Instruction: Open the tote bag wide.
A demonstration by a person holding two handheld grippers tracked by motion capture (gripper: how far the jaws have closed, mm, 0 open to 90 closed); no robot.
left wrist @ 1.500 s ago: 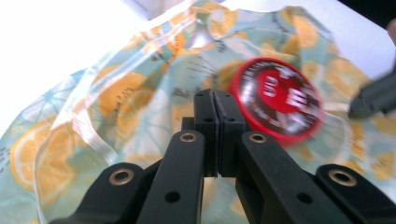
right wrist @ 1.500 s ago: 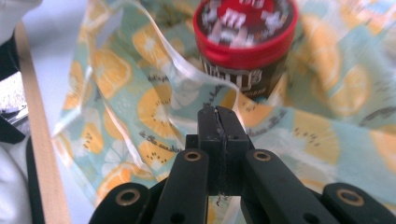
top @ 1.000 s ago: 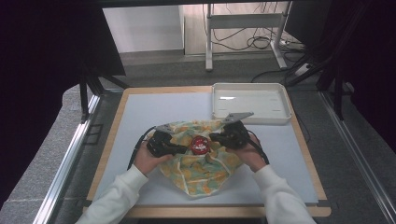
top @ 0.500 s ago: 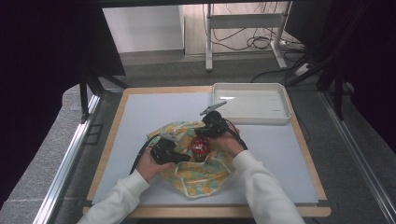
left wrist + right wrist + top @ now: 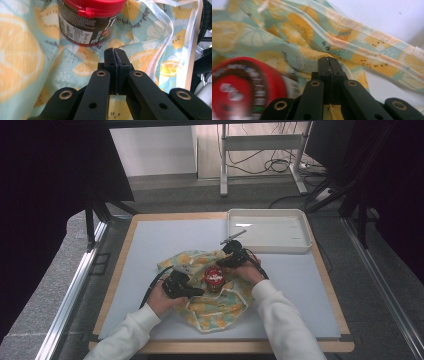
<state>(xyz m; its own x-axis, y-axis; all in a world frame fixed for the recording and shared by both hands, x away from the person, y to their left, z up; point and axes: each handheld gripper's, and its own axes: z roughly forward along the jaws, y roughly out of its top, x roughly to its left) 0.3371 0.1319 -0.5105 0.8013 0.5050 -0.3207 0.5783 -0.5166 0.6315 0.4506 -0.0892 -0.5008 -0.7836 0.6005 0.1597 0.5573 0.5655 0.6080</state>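
A cloth printed with yellow fruit slices (image 5: 215, 307) lies rumpled on the table's near middle. On it stands a dark jar with a red lid (image 5: 215, 277). My left gripper (image 5: 200, 292) is just left of the jar, shut, its tips low over the cloth (image 5: 25, 62), with the jar (image 5: 85, 25) right ahead of my left gripper (image 5: 115, 51). At the jar's right, my right gripper (image 5: 222, 263) is shut too. In its own view my right gripper (image 5: 328, 60) touches a fold of cloth (image 5: 299, 27); whether it pinches it I cannot tell. The jar (image 5: 242, 85) is blurred at lower left.
A white empty tray (image 5: 305, 245) sits at the table's back right, just beyond my right gripper. The pale blue mat (image 5: 165, 240) is framed by a wooden table edge (image 5: 120, 265). Dark frame posts and cables stand behind the table.
My right gripper swung back toward the tray and then came in close to the jar's right side. My left gripper slid slightly toward the near edge. The cloth's top right edge has shifted.
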